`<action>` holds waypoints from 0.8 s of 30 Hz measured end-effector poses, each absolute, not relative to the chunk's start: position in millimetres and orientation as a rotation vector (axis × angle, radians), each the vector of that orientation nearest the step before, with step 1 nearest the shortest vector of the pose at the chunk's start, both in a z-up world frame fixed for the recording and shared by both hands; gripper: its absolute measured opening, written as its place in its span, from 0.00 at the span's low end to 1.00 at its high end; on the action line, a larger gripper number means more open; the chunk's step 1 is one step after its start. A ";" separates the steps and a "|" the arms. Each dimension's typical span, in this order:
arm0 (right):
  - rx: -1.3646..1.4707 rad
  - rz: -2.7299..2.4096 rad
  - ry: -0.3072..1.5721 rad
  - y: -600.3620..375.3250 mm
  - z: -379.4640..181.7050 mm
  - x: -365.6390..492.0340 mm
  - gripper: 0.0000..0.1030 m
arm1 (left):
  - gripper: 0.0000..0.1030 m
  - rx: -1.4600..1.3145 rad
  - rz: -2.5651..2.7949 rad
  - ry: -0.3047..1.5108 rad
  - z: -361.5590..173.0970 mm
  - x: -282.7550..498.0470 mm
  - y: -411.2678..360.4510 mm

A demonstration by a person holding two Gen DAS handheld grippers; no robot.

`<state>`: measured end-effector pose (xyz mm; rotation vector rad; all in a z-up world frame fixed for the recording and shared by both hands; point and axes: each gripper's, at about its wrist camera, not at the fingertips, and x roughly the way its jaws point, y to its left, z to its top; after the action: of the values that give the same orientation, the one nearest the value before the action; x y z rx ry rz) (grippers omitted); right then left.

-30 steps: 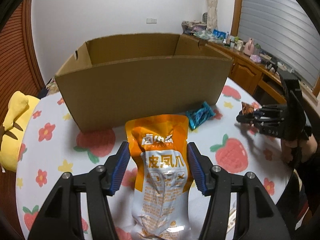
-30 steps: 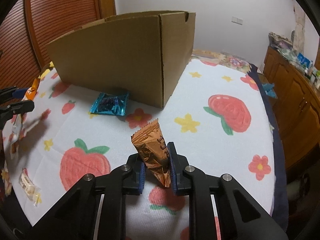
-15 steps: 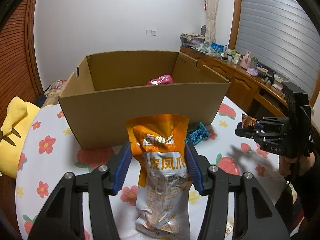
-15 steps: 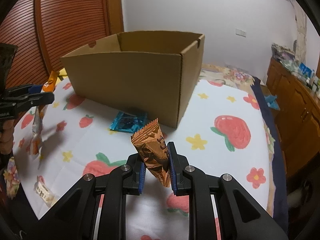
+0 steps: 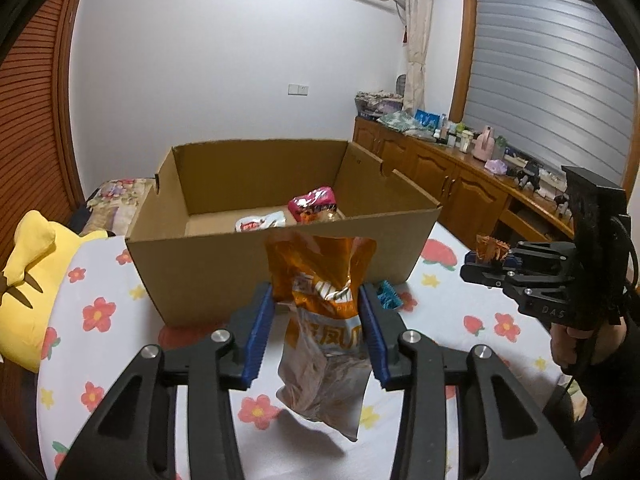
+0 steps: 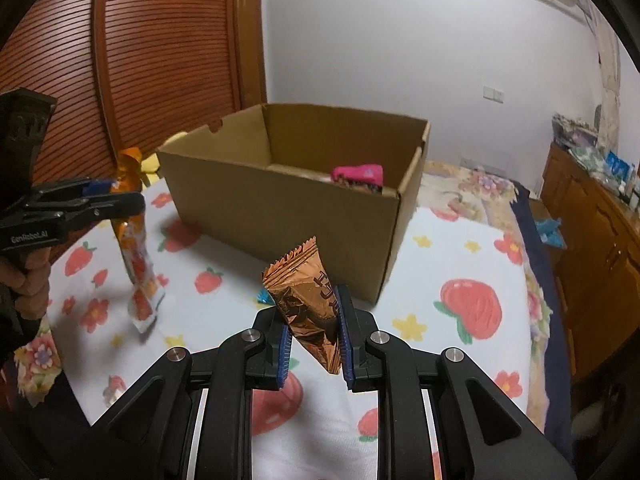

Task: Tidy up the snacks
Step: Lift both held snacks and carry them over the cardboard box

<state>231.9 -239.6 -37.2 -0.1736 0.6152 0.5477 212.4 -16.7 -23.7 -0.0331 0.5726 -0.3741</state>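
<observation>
I am holding both tools level above the table, facing the cardboard box (image 5: 280,264). My left gripper (image 5: 318,336) is pinching the orange pouch (image 5: 324,320); my right gripper (image 6: 312,336) is clamping the copper wrapper (image 6: 308,292).

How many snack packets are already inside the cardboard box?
2 visible: a pink packet near the box's right side, a white packet beside it. Others may be hidden behind the front wall.

Left gripper (image 5: 318,334) clamps orange pouch (image 5: 324,320) – lifted before cardboard box (image 5: 280,256).
</observation>
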 end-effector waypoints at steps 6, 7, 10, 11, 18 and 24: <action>-0.186 0.569 0.569 -232.6 -13.1 231.6 0.17 | 0.40 -0.008 -0.391 0.508 9.2 211.3 -20.7; -0.189 0.571 0.560 -230.5 -7.8 232.9 0.17 | 0.40 -0.002 -0.390 0.496 16.0 212.6 -21.2; -0.193 0.581 0.537 -225.2 7.3 237.7 0.17 | 0.40 0.012 -0.387 0.455 40.6 218.4 -22.2; -0.193 0.583 0.532 -223.8 11.6 239.4 0.17 | 0.40 0.017 -0.386 0.444 47.2 220.2 -21.6; -0.202 0.602 0.500 -212.8 46.3 259.6 0.17 | 0.41 0.058 -0.360 0.385 90.8 249.0 -16.9; -0.177 0.608 0.505 -204.8 55.8 287.8 0.18 | 0.41 0.082 -0.322 0.401 98.5 282.8 -12.7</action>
<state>287.8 -204.8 55.8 -0.1775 0.5052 0.6077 282.8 -12.7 98.5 0.0823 0.4008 -0.3218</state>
